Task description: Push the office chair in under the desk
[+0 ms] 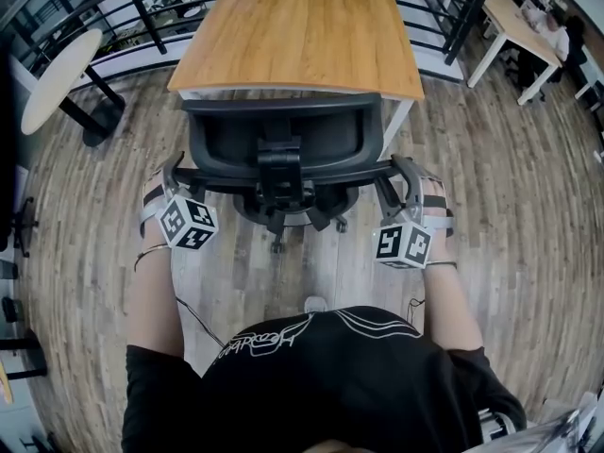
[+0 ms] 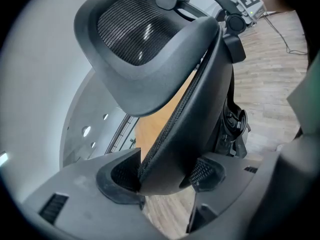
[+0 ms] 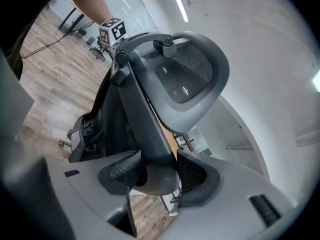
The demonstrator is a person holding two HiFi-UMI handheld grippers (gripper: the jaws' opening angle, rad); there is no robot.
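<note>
A black mesh office chair [image 1: 274, 140] stands with its seat in under the wooden desk [image 1: 297, 31], its back facing me. My left gripper [image 1: 175, 173] clamps the left edge of the backrest, and my right gripper [image 1: 401, 176] clamps the right edge. In the left gripper view the backrest rim [image 2: 200, 99] runs down between the pads of the left gripper [image 2: 165, 176], with the headrest [image 2: 135, 39] above. The right gripper view shows the right gripper [image 3: 157, 176] with its pads pressed on the rim [image 3: 142, 119], below the headrest [image 3: 192, 79].
A round white table [image 1: 57, 78] stands at the left, a white table [image 1: 514, 22] at the far right. A black railing [image 1: 123, 8] curves behind the desk. The chair's casters [image 1: 278, 243] rest on the wood floor near my feet.
</note>
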